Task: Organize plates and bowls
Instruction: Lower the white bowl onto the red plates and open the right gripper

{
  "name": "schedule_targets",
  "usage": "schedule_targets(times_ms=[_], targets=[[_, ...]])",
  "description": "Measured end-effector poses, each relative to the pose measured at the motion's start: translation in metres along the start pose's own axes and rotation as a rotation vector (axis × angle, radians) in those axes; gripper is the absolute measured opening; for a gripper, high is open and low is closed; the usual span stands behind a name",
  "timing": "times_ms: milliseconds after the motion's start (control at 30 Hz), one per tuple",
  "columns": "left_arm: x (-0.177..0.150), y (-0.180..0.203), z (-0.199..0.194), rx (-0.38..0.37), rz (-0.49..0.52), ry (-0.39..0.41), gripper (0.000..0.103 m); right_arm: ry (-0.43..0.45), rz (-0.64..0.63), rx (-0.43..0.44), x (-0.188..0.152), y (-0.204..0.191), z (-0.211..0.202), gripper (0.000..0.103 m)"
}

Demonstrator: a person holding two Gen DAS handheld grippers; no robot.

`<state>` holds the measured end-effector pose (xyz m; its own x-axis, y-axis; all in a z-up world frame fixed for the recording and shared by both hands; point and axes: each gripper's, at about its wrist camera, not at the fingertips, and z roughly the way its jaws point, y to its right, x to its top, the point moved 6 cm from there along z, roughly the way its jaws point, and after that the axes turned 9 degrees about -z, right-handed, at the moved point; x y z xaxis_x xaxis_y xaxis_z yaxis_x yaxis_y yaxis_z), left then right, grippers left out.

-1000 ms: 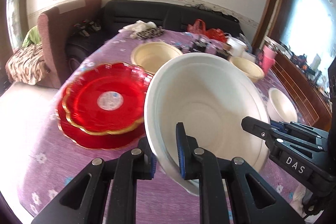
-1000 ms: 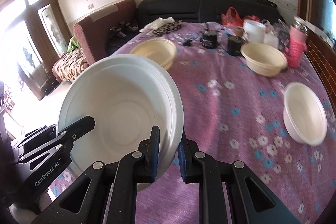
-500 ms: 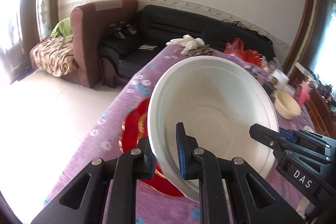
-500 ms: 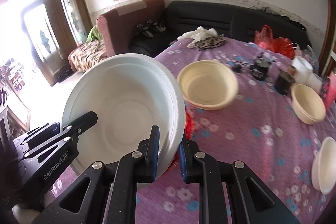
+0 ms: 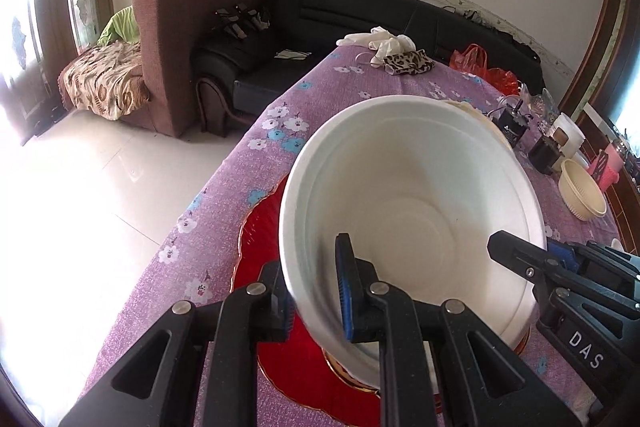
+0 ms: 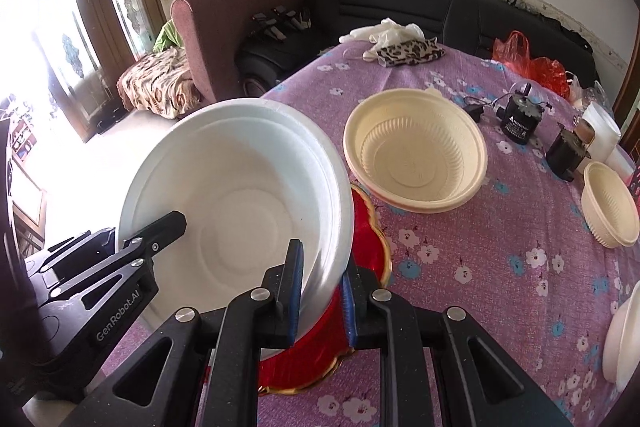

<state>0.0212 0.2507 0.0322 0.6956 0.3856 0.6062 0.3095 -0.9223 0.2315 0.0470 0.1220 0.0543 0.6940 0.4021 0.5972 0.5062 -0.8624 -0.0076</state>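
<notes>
White foam bowl carried sideways since a second ago; now over red gold-rimmed plates.
Left gripper and right gripper clamp opposite rims; uneven release could tip it.

Matt foam bowl — glossy red plates

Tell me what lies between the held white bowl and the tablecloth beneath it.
The red plates with gold rims lie under the white bowl, clearest in the right wrist view.
</notes>
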Motion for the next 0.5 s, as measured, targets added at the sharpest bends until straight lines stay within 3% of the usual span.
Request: schedule_targets(times_ms=[167,233,300,500], targets=[[0.003,0.001,0.002,0.003,-0.008,0.003,0.031,0.007,-0.005,0.011,0.0,-0.001,0.002,0.02],[0.004,0.001,-0.002,0.004,-0.014,0.022,0.046,0.016,-0.011,0.009,0.001,-0.002,0.001,0.02],[0.006,-0.001,-0.009,0.004,-0.021,0.043,0.053,0.021,-0.012,0.014,0.001,-0.004,-0.001,0.02],[0.01,-0.003,-0.024,-0.009,-0.042,0.081,0.058,0.02,0.009,0.025,-0.002,-0.002,-0.001,0.027]])
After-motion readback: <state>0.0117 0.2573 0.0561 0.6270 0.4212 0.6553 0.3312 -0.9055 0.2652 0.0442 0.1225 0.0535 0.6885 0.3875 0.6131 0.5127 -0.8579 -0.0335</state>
